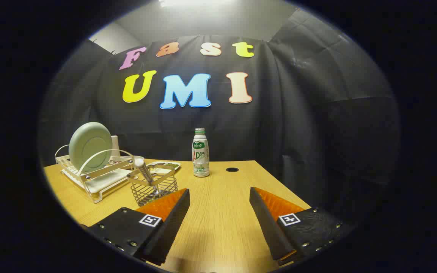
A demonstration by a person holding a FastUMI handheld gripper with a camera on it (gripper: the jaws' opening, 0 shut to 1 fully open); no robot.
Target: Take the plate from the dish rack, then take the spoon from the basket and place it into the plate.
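The gripper (219, 201) is hovering spread and empty above the table (222, 212). The plate (90, 146), probably rigid and slick, is standing upright in the dish rack (93, 176) far left; its exposed top rim looks best to grasp.

A light wooden table (222, 212) fills the lower middle of the frame, with a small round dark hole (232, 169) near its far edge. A white dish rack (97, 178) stands on it at the left, a wire basket (154, 187) just right of the rack, and a shallow tray (165, 165) behind the basket. A capped bottle (200, 153) stands upright near the centre, left of the hole.
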